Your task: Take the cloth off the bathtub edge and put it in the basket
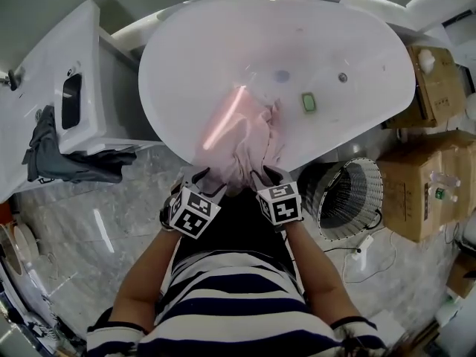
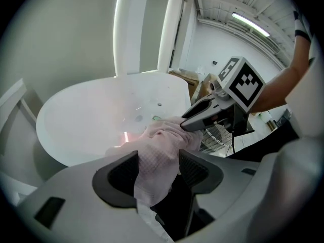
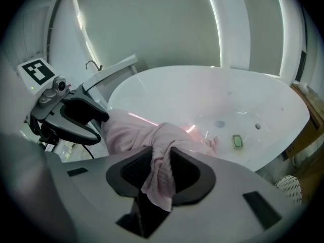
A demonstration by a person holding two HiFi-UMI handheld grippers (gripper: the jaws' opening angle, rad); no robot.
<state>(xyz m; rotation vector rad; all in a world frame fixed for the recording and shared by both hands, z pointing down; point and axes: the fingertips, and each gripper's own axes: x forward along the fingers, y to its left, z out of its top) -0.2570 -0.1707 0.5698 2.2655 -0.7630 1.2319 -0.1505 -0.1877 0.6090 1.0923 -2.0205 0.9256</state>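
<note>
Right gripper point(image 3: 161, 172), hand-held, has its jaws drawn narrow and pinching a bunched fold of the pale pink waffle-textured cloth point(image 3: 152, 135), whose tail hangs down below the pads. Left gripper point(image 2: 158, 168), also hand-held, stands with its jaws wide; a flap of the same cloth lies loosely between them, against one pad and clear of the other. Both grippers point steeply down at the near edge of the white oval bathtub point(image 1: 160, 73), side by side and close together. The cloth is draped over that near edge, most of it spread down the bathtub's inner wall, with one end gathered at the rim where the grippers meet it. A small green rectangular object point(image 1: 309, 103) lies on the bathtub floor, beyond the cloth. The white wire basket point(image 1: 372, 173) stands on the floor outside the bathtub, just beside its near right flank.
</note>
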